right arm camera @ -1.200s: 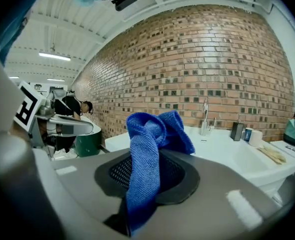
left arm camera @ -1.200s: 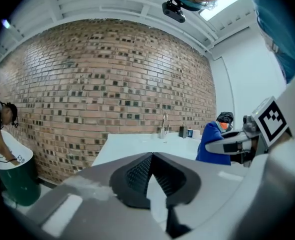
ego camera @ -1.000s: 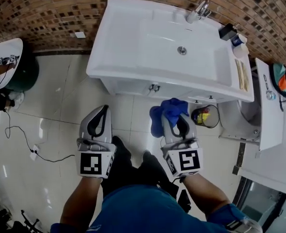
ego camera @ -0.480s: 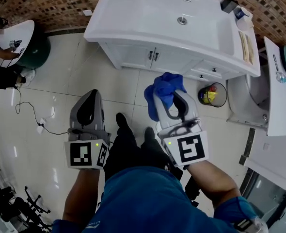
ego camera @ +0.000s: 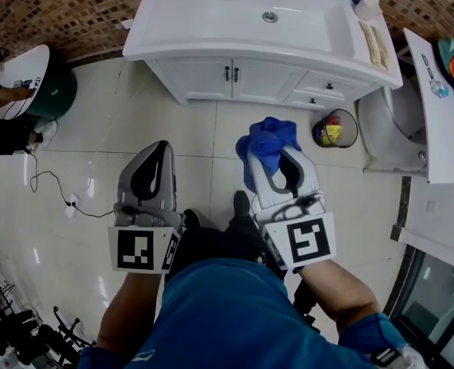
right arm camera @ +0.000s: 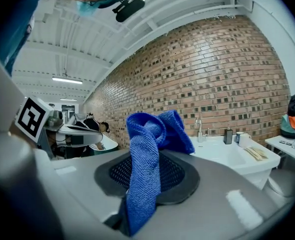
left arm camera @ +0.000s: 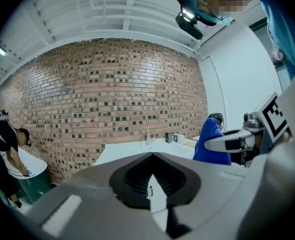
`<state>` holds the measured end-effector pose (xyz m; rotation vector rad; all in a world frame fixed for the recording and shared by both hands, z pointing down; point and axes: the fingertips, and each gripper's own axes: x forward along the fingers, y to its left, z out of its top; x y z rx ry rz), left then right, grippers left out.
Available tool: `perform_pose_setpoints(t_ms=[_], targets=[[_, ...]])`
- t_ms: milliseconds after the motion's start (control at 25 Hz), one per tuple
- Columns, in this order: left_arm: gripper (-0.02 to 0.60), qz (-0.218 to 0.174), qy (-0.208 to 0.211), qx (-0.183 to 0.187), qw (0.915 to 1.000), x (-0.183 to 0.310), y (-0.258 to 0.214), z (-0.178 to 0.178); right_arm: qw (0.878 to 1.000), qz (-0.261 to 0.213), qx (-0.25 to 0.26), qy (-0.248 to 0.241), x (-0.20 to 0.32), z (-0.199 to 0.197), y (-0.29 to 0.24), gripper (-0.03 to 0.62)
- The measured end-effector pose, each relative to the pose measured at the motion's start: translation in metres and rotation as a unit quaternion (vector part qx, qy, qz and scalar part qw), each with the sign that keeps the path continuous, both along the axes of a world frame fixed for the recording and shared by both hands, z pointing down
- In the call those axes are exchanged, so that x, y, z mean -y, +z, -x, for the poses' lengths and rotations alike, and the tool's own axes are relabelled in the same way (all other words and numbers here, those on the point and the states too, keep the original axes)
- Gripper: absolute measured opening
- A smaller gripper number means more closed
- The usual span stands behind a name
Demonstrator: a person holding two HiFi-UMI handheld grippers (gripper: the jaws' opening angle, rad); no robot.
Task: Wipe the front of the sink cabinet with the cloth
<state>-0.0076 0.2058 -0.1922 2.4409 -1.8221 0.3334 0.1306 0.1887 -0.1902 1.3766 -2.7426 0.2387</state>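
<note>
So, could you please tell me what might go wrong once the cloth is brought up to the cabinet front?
1. The cloth is bunched in the shut jaws of the right gripper, with loose folds beyond them; it may slip, or wipe with only a lump.
2. The door handles on the cabinet front could snag those folds.
3. The waste bin stands on the floor near the cabinet's right end; a low sweep might knock it.

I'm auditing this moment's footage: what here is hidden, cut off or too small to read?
Bin contents: too small, head view.
Cabinet front dirt: too small, head view.
Cloth clamped part: hidden by the right tool, head view.
Faucet: beyond head view's top edge; tiny in right gripper view.
</note>
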Motion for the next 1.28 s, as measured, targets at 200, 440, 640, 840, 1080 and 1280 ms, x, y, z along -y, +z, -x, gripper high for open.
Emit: perform_pose_setpoints(t_ms=[200,440,640,840,1080,1280], targets=[[0.006,0.001,0.048,-0.020,0.9987,-0.036,0.005,0.004,0.999,0.001,-0.017,0.037,-0.042,0.013,0.006,0.100],[0.006,0.011,0.089,-0.064,0.9939,-0.082,0.001,0.019,0.993,0.058,-0.053,0.083,-0.099,0.036,0.022,0.100],[0.006,0.011,0.088,-0.055,0.9945,-0.114,0.000,0.041,0.997,0.039,-0.052,0.042,-0.140,0.073,0.017,0.098],[0.006,0.005,0.049,-0.055,0.9973,-0.141,0.001,0.044,0.998,0.026,-0.053,-0.004,-0.169,0.084,0.022,0.097],[0.006,0.006,0.059,-0.014,0.9981,-0.157,0.005,0.003,0.998,0.004,-0.065,-0.015,-0.183,0.043,0.017,0.077],[0.006,0.001,0.069,-0.032,0.9971,-0.164,0.001,-0.046,0.999,0.004,-0.053,0.009,-0.189,0.005,0.024,0.075]])
